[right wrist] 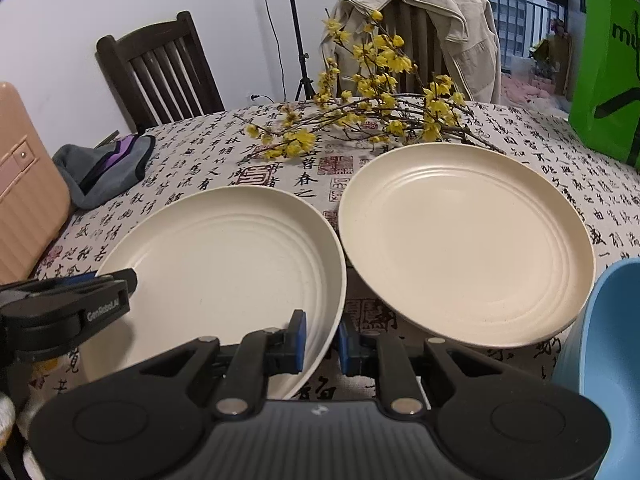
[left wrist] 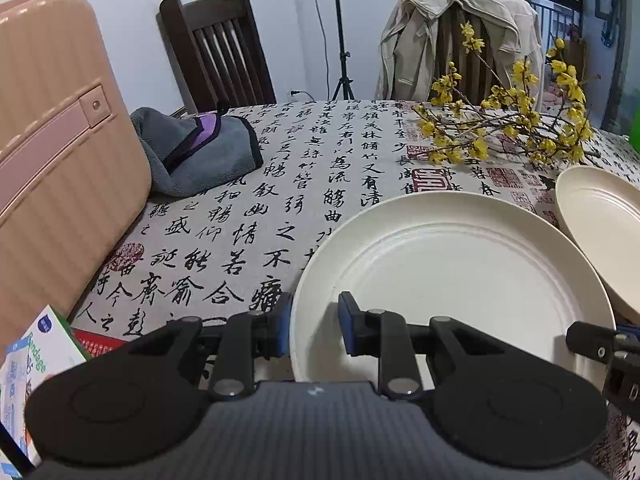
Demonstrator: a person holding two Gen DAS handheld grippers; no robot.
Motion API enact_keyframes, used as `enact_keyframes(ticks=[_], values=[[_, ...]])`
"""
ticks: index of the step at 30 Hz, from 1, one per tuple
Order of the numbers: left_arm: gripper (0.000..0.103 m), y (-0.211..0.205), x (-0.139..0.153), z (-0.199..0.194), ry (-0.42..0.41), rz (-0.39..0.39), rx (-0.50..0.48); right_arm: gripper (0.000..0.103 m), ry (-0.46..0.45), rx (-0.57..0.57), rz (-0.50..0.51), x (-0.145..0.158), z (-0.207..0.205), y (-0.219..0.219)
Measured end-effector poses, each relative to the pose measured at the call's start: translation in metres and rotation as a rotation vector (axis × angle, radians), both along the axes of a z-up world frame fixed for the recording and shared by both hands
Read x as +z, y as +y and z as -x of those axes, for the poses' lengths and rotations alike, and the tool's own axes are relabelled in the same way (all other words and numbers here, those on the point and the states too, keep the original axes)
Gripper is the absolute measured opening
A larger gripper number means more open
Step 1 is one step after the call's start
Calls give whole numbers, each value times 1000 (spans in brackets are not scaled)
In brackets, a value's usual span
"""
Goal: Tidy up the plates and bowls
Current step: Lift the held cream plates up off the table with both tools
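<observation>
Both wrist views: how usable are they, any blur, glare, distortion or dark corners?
Left wrist view: sharp, evenly lit, no glare on the near plate; fisheye bends the pink suitcase and blackens the corners. Right wrist view: equally sharp, soft shadow between the near plate and the second plate; the green bag and blue bowl are cut by the edge.

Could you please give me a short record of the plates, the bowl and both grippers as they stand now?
surface: table under a calligraphy cloth
plates: cream left plate and right plate, side by side, rims close together
bowl: blue bowl, partly in view at the right edge
left hand-held gripper: astride the left plate's near rim; grip unclear
right hand-held gripper: shut on the left plate's near right rim
stacked: not yet
</observation>
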State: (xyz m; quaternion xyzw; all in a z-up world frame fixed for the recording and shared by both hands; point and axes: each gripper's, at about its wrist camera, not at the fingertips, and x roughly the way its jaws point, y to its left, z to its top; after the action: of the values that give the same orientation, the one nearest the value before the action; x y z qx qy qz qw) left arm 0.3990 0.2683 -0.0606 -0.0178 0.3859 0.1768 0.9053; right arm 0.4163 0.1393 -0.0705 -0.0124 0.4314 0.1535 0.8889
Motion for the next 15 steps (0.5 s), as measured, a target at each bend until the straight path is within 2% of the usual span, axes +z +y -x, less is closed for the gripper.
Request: enact_keyframes(ticks=[3,15], values=[[25,1,1,0,-2,12,2,17,-36,16,47,0,4,5],[25,-4,4,2,-9,-12,0,17,-91,29,68,6,9,6]])
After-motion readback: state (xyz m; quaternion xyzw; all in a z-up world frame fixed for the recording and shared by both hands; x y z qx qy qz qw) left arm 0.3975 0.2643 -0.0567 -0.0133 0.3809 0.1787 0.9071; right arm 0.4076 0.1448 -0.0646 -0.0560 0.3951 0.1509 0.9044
